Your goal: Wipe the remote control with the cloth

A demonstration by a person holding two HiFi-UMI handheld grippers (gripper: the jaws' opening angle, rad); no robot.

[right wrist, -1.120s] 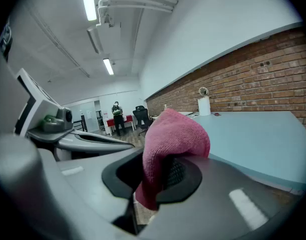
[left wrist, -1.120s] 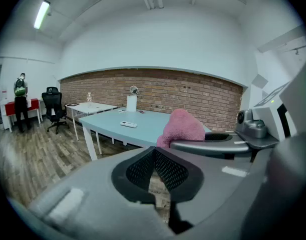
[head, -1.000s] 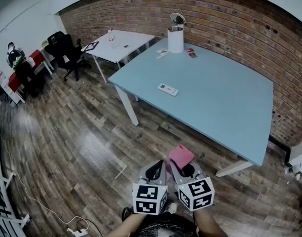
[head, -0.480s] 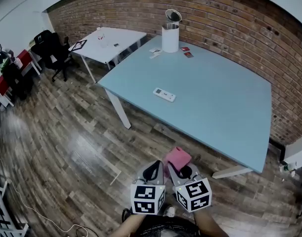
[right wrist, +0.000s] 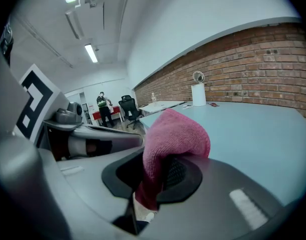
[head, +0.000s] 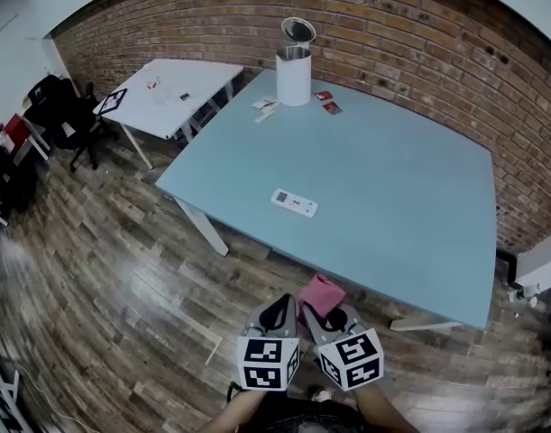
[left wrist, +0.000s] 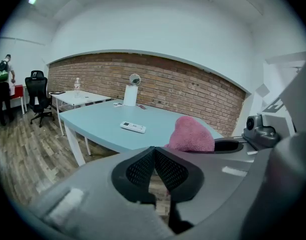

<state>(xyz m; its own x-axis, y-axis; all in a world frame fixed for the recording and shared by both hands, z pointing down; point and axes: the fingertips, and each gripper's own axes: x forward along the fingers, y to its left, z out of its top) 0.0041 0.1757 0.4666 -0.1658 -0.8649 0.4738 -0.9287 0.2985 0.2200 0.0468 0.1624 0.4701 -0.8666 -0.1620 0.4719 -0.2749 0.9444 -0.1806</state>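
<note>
Remote control (head: 294,203) on pale blue table (head: 410,206), brick wall (head: 419,34) behind

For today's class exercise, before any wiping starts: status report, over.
Left tool shut, empty. Right tool shut on cloth. Remote flat on table, not yet touched. No obstacle seen near it.

The remote (head: 294,203) is a slim white bar lying flat on the pale blue surface (head: 410,179), toward its near edge, with nothing touching it. The cloth (head: 321,294) is pink and fuzzy, bunched into a hump and pinched in the right tool (head: 329,314), well apart from the remote.
</note>
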